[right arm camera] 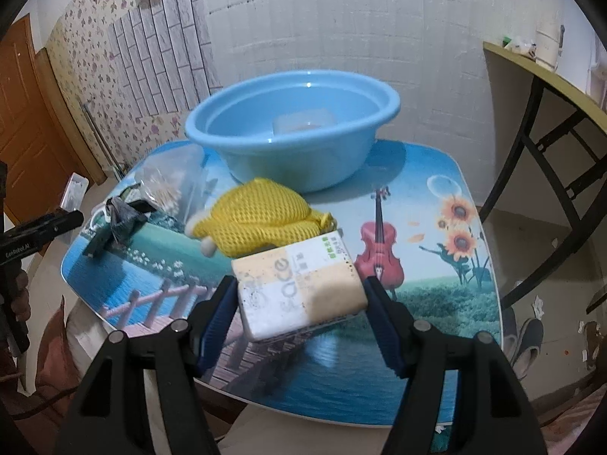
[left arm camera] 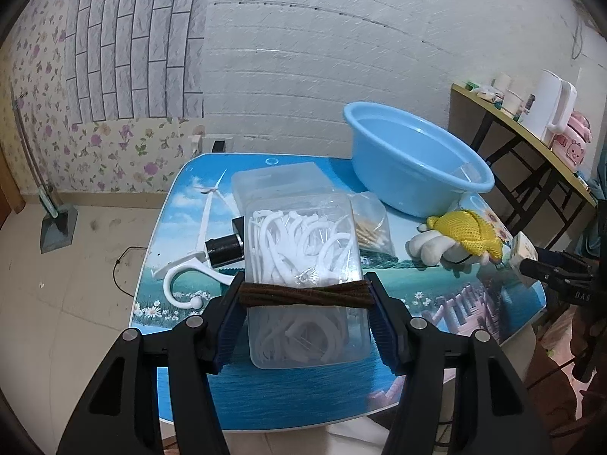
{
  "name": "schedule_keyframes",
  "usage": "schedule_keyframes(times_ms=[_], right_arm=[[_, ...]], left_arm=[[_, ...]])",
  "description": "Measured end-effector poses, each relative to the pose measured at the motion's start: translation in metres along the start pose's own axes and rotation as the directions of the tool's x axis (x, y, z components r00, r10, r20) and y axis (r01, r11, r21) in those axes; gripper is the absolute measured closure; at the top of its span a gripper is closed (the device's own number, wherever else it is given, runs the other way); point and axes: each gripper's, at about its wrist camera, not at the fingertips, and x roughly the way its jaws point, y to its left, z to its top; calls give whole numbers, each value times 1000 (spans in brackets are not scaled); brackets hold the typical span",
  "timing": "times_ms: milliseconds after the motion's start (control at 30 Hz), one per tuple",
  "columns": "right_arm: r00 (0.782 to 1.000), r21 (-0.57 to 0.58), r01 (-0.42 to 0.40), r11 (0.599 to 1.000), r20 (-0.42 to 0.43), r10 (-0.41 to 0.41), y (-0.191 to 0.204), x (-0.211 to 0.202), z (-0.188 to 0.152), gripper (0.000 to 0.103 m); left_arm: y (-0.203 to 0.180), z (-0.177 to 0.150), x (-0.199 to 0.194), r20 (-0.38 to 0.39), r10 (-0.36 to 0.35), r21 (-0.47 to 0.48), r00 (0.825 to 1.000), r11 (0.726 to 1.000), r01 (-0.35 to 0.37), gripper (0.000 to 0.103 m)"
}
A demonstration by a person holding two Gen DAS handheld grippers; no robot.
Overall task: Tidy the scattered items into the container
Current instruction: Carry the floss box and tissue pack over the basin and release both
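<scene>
Nearest the lens, the left gripper is clamped across the ends of a brown fuzzy pipe-cleaner bundle, held above a clear plastic box of white hooks. The right gripper is clamped on a cream and white soft tissue pack, lifted just off the picture-printed table. To do the step well, I judge each load should travel level toward 12 o'clock and clear the rim before release. One yellow mesh bag lies just beyond the pack, one bag of cotton swabs at 10 o'clock. Farthest, one light blue plastic basin sits at 12 o'clock, holding what seems one clear box, though it is faint.
</scene>
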Motion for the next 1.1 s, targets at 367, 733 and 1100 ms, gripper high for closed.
schedule_keyframes(times_ms=[367, 733, 1100], right_arm=[[997, -16, -11, 1000, 72, 13, 11, -21, 23, 37], [995, -12, -29, 1000, 98, 30, 11, -16, 45, 37], [991, -13, -53, 998, 125, 55, 8, 4, 73, 37]], left_arm=[[-20, 21, -2, 26, -36, 42, 999, 999, 34, 44], [-54, 50, 15, 27, -91, 89, 995, 992, 89, 44], [-92, 83, 46, 22, -153, 157, 988, 977, 147, 44]])
